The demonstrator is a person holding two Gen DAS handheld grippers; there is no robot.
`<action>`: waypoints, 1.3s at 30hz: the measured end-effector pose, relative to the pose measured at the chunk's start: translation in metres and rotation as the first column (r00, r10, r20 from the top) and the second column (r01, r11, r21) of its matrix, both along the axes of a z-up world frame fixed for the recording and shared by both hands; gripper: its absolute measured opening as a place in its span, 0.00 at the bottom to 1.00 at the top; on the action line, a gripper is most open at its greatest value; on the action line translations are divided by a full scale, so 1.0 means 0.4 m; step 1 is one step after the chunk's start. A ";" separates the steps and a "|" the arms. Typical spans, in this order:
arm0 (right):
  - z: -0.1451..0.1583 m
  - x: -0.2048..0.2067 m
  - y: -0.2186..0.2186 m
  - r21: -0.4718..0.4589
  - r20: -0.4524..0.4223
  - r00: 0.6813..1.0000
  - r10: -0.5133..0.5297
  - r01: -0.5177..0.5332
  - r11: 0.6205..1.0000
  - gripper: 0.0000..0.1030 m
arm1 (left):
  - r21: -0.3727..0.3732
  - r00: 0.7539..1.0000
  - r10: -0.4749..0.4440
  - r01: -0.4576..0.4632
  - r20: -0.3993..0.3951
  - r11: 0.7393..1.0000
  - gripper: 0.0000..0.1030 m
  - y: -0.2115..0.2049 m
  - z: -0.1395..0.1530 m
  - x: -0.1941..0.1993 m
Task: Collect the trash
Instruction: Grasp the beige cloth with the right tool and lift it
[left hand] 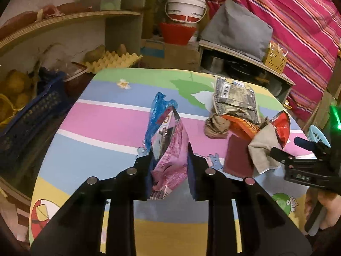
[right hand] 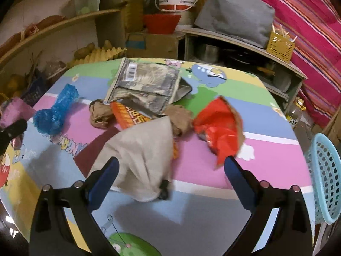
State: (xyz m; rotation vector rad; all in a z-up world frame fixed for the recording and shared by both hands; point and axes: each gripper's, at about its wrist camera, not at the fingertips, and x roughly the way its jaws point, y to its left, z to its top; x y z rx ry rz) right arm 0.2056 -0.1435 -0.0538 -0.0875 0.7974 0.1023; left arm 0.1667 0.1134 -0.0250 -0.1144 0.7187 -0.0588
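Note:
My left gripper (left hand: pixel 169 160) is shut on a pink snack wrapper (left hand: pixel 170 149) and holds it above the colourful table (left hand: pixel 102 117). A blue plastic bag (left hand: pixel 157 111) lies just behind it, also seen in the right wrist view (right hand: pixel 56 111). My right gripper (right hand: pixel 170 164) is open over a pile of trash: a beige cloth (right hand: pixel 145 155) between the fingers, a red wrapper (right hand: pixel 219 132), an orange wrapper (right hand: pixel 130 115), crumpled brown paper (right hand: pixel 100 113) and a silver foil packet (right hand: pixel 147 83). The right gripper also shows at the right of the left wrist view (left hand: pixel 275 149).
A light blue mesh basket (right hand: pixel 326 177) stands off the table's right edge. A dark red flat piece (left hand: pixel 238 155) lies by the cloth. Shelves with egg trays (left hand: pixel 113 60), a blue crate (left hand: pixel 32 115), buckets (left hand: pixel 185 6) and a striped cloth (left hand: pixel 298 32) surround the table.

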 end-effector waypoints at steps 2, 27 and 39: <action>-0.014 0.007 0.013 -0.007 -0.009 1.000 0.002 -0.002 1.000 0.93 | 0.010 1.000 0.014 -0.014 0.003 1.000 0.24 0.012 0.002 -0.005; 0.093 -0.066 -0.070 0.070 0.064 0.995 0.076 -0.081 0.994 0.33 | 0.052 0.998 0.041 -0.043 0.047 0.998 0.24 -0.046 0.054 -0.043; 0.173 -0.113 -0.220 0.058 0.152 0.988 0.030 -0.040 0.998 0.33 | 0.062 0.996 0.018 -0.024 0.087 0.998 0.24 -0.168 0.105 -0.044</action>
